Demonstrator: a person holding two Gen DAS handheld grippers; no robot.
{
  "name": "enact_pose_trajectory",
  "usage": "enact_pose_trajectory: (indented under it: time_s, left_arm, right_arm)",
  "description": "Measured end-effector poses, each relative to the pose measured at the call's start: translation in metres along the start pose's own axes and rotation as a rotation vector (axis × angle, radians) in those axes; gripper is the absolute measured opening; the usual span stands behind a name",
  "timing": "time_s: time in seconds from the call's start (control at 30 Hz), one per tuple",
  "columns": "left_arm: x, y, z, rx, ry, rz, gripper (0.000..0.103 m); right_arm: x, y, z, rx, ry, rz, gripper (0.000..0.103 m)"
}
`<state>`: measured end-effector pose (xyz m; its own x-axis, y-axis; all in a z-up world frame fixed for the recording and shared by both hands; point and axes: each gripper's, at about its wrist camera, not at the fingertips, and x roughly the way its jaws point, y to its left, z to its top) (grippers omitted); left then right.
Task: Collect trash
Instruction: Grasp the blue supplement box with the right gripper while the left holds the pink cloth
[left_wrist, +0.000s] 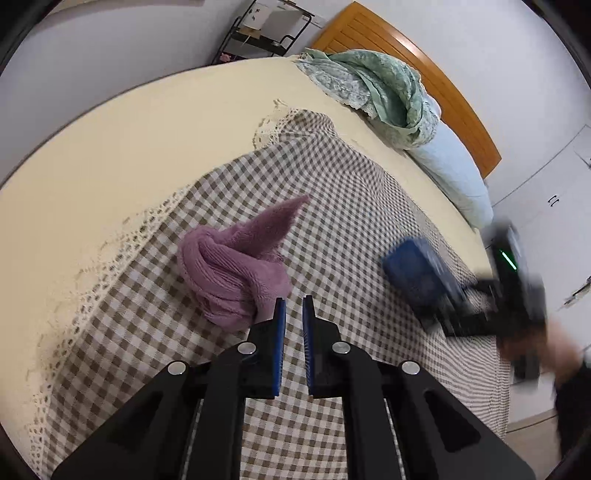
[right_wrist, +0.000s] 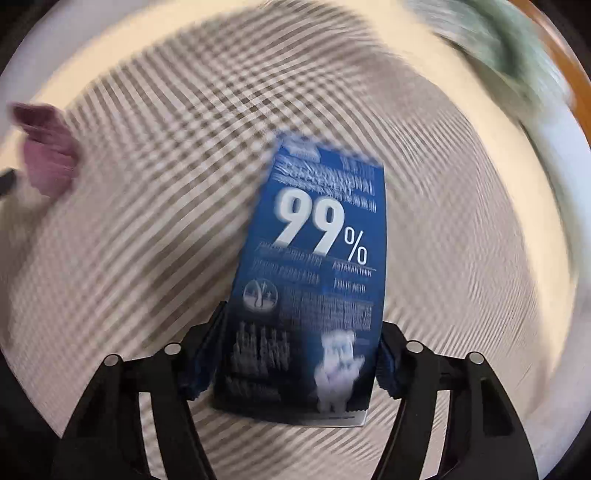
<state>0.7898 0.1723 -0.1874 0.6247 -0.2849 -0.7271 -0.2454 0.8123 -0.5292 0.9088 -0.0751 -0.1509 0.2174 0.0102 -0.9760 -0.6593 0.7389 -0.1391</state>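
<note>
The right claw (right_wrist: 299, 354) is clamped on a blue box (right_wrist: 314, 266) (a large "99%" printed on it), held above the checked cloth (left_wrist: 332, 184) near the bed's (left_wrist: 110, 147) right edge. The left claw (left_wrist: 293, 310), nearly together and empty, hovers beside a crumpled purple towel (left_wrist: 236, 266).

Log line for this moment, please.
right gripper: shut on blue box, lifted over checked cloth | left gripper: narrow gap, holding nothing, beside purple towel

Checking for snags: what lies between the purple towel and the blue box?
Only checked cloth between purple towel and blue box, per the left wrist view.
</note>
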Motion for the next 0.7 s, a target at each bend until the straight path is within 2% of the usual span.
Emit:
enact_pose_trajectory:
  time_s: [0.03,0.1,0.17,0.2,0.33,0.43,0.5,0.57,0.7]
  left_arm:
    - [0.0,0.0,-0.001,-0.002,0.005,-0.008,0.006]
    - [0.001,-0.005,-0.005,0.006,0.015,-0.02,0.006]
    - [0.003,-0.013,-0.009,0.016,0.029,-0.04,0.006]
    - [0.004,-0.019,-0.012,0.023,0.039,-0.056,0.006]
    - [0.007,-0.044,-0.024,0.059,0.06,-0.103,0.006]
    - [0.009,-0.057,-0.032,0.081,0.07,-0.107,0.006]
    - [0.009,-0.063,-0.04,0.106,0.079,-0.076,0.006]
    - [0.003,-0.068,-0.046,0.132,0.073,-0.058,0.005]
    - [-0.011,-0.086,-0.065,0.2,0.056,-0.058,0.0]
  right_arm:
    - [-0.005,0.002,-0.02,0.072,0.006,0.031,0.065]
    - [-0.015,0.014,-0.076,0.242,0.018,0.031,0.066]
    - [-0.019,0.025,-0.118,0.365,0.011,0.084,0.066]
    - [-0.021,0.037,-0.143,0.412,-0.008,0.059,0.067]
    - [-0.025,0.062,-0.19,0.497,-0.183,0.033,0.071]
    - [-0.023,0.065,-0.202,0.568,-0.29,0.047,0.071]
    - [-0.024,0.064,-0.207,0.596,-0.331,0.057,0.071]
    - [-0.038,0.058,-0.243,0.624,-0.372,0.091,0.064]
    - [-0.067,0.057,-0.309,0.698,-0.401,0.063,0.063]
